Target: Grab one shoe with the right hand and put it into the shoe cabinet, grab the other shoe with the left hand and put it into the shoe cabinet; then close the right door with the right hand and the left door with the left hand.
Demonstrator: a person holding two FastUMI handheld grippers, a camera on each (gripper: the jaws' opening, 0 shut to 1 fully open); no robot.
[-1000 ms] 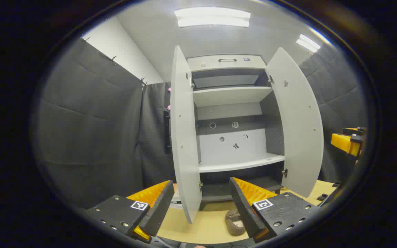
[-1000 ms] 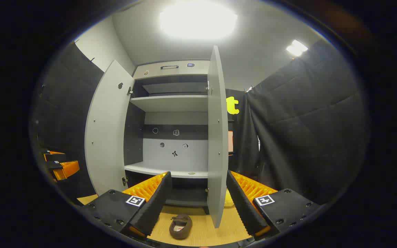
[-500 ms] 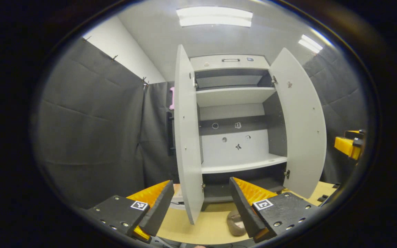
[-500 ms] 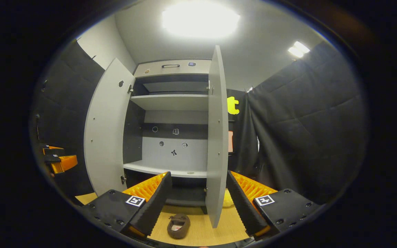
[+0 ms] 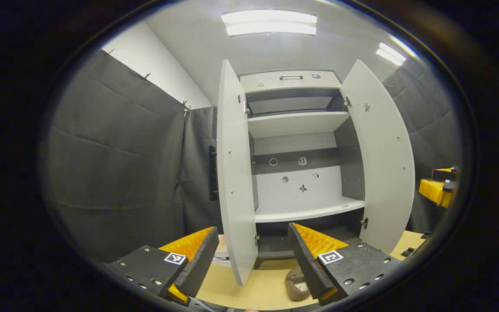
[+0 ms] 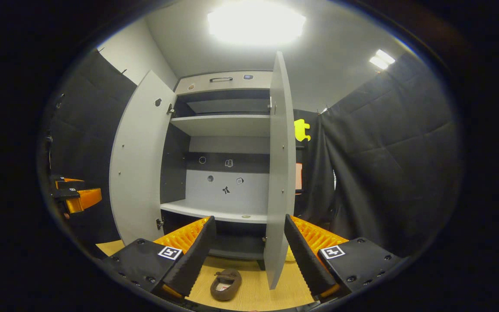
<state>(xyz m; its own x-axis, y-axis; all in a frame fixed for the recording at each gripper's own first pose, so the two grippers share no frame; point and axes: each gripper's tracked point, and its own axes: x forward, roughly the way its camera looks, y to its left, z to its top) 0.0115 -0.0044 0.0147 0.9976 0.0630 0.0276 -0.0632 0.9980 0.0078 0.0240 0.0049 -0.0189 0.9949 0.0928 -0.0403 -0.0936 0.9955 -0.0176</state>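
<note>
Both grippers wait with fingers apart before the open shoe cabinet, and no shoe is picked up yet.

Nearest, the right gripper (image 6: 247,255) holds its fingers wide apart and empty; just beyond them a brown slipper (image 6: 226,284) lies on the wooden worktop (image 6: 254,294), in front of the cabinet and beside the lower edge of the right door (image 6: 280,173). In the left gripper view, the left gripper (image 5: 251,255) is also spread and empty, and a brown slipper (image 5: 295,284) is partly hidden behind its finger; I cannot tell if this is the second shoe. Farther, the shoe cabinet (image 5: 295,130) stands with the left door (image 5: 232,173) also open and its shelves bare. The risk, I think, is that the right gripper strikes the door edge while going down, and swings it in the way.
</note>
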